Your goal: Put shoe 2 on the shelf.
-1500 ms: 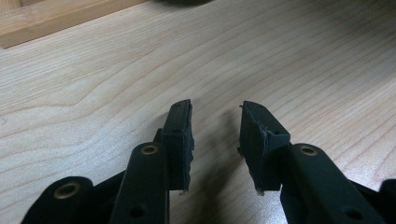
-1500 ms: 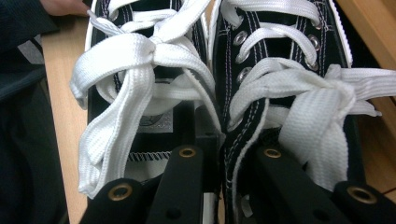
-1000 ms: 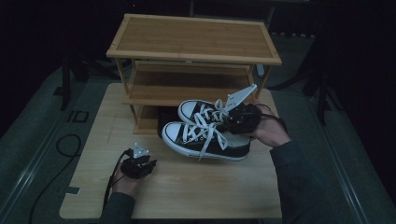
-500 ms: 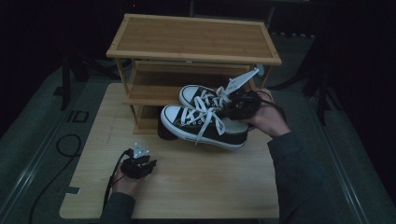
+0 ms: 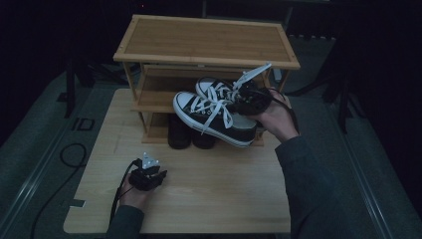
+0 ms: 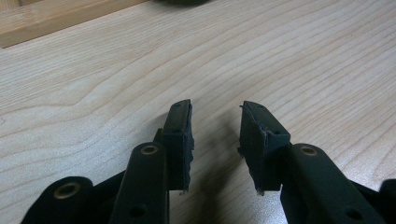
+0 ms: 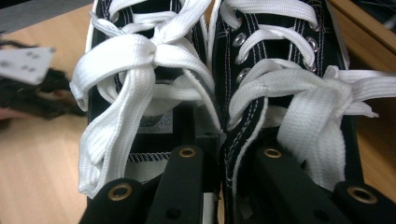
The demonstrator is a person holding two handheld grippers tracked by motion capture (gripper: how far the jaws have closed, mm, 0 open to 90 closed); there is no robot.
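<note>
1. Holding a pair of black canvas sneakers [image 5: 219, 112] with white laces, the right claw [image 5: 251, 99] carries them off the counter [image 5: 214, 189], level with the middle shelf of the bamboo shoe rack [image 5: 206, 42].
2. In the right gripper view its jaws are closed together over the inner collars of the two sneakers [image 7: 219, 93], one jaw inside each shoe, pinching them side by side.
3. The sneakers' toes point left toward the rack's front.
4. A second dark pair of shoes [image 5: 191, 133] stands on the counter under the rack's lower shelf.
5. The left claw [image 5: 149, 172] rests low on the counter near its front left, well apart from the rack.
6. Its jaws [image 6: 215, 140] stand partly open with a clear gap between the pads, gripping nothing, bare wood beneath.
</note>
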